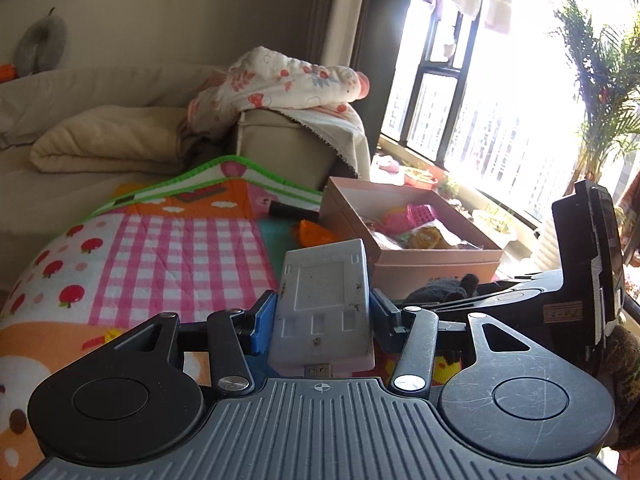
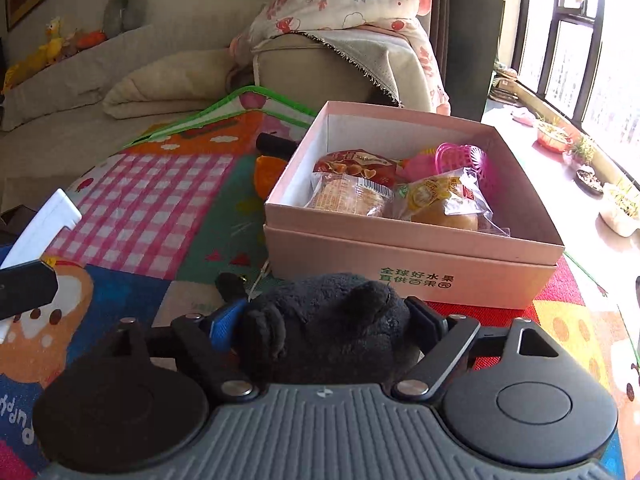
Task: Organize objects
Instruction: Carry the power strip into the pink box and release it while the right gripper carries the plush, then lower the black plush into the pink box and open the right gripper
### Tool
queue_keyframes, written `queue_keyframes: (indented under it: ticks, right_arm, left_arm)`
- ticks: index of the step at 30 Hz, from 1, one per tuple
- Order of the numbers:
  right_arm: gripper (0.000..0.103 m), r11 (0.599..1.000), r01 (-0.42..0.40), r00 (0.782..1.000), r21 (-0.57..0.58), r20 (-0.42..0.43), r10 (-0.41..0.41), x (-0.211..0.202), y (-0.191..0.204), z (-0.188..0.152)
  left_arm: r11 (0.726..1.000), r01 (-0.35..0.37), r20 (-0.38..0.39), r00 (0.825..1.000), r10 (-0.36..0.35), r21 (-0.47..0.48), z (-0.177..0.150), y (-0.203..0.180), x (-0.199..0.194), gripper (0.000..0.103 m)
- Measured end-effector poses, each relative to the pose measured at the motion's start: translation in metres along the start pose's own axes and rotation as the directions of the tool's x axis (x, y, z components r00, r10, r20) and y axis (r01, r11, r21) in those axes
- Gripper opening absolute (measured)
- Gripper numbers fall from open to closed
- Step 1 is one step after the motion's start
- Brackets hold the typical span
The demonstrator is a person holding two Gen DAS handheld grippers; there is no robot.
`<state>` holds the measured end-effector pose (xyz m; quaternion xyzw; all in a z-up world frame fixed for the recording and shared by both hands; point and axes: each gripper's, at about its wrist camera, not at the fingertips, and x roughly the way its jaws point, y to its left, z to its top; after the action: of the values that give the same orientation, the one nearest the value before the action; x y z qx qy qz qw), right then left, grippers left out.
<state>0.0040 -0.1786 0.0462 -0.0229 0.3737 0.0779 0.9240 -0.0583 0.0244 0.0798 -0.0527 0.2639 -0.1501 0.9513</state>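
Observation:
My left gripper [image 1: 324, 304] is shut on a pale grey plastic block [image 1: 324, 280] with a USB port at its near end; the blue pads [image 1: 264, 320] press on both its sides. It hangs above the colourful play mat [image 1: 180, 256]. In the right wrist view, my right gripper [image 2: 322, 312] has a black plush toy [image 2: 320, 320] filling the gap between its blue pads [image 2: 222, 322], which touch it on both sides. Just beyond stands an open pink cardboard box [image 2: 400, 276] holding wrapped snack packets [image 2: 440, 200] and a pink plastic basket [image 2: 464, 160].
An orange object [image 2: 268, 172] and a black cylinder [image 2: 276, 144] lie on the mat left of the box. A sofa with folded blankets [image 2: 168, 88] lies behind. Potted plants [image 2: 620, 208] line the window sill on the right. The right tool's black housing [image 1: 580, 272] is close beside the left gripper.

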Motion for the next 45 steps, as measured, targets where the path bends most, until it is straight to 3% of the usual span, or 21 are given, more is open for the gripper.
queue_keyframes:
  ticks: [6,12,18,20,22,23,27,32,37,42,45]
  right_arm:
    - [0.083,0.999,-0.049,0.997,-0.012,0.053,0.049,-0.061,-0.020,-0.036]
    - [0.084,0.999,0.033,0.984,0.001,0.175,-0.032,-0.108,-0.044,-0.055]
    - [0.084,0.998,0.047,0.964,0.052,0.260,-0.059,-0.114,-0.064,-0.041]
    - [0.084,0.997,0.058,0.959,0.041,0.275,-0.067,-0.110,-0.067,-0.038]
    - [0.084,0.997,0.071,0.960,0.028,0.270,-0.076,-0.103,-0.068,-0.035]
    - [0.084,0.997,0.076,0.962,0.023,0.260,-0.079,-0.100,-0.070,-0.033]
    - [0.084,0.995,0.096,0.965,0.002,0.246,-0.093,-0.091,-0.076,-0.024]
    - [0.084,0.997,0.082,0.957,0.013,0.278,-0.083,-0.081,-0.081,0.009]
    - [0.084,0.996,0.077,0.949,0.044,0.303,-0.087,-0.044,-0.078,0.074]
    - [0.088,0.990,0.062,0.955,0.127,0.279,-0.096,0.012,-0.081,0.134]
    - [0.093,0.981,0.010,0.980,0.193,0.192,-0.048,0.046,-0.089,0.152]
  left_arm:
    - [0.995,0.065,-0.057,0.997,-0.060,0.080,-0.006,-0.006,-0.002,0.054]
    - [0.983,0.157,0.023,0.987,-0.160,0.100,0.039,-0.031,0.017,0.054]
    - [0.968,0.198,0.131,0.967,-0.219,0.155,0.101,-0.068,0.082,0.055]
    - [0.960,0.219,0.086,0.968,-0.236,0.172,0.112,-0.080,0.120,0.055]
    - [0.961,0.200,-0.014,0.980,-0.201,0.189,0.110,-0.088,0.156,0.055]
    - [0.967,0.180,-0.027,0.984,-0.178,0.180,0.105,-0.087,0.169,0.055]
    - [0.980,0.161,0.021,0.986,-0.165,0.117,0.087,-0.067,0.174,0.055]
    - [0.984,0.161,0.015,0.987,-0.163,0.075,0.061,-0.031,0.150,0.055]
    - [0.991,0.122,-0.016,0.992,-0.121,0.055,0.038,-0.001,0.135,0.056]
    - [0.995,0.095,-0.014,0.995,-0.095,-0.002,0.030,0.024,0.120,0.054]
    - [0.995,0.095,-0.030,0.995,-0.096,-0.028,0.030,0.039,0.120,0.054]
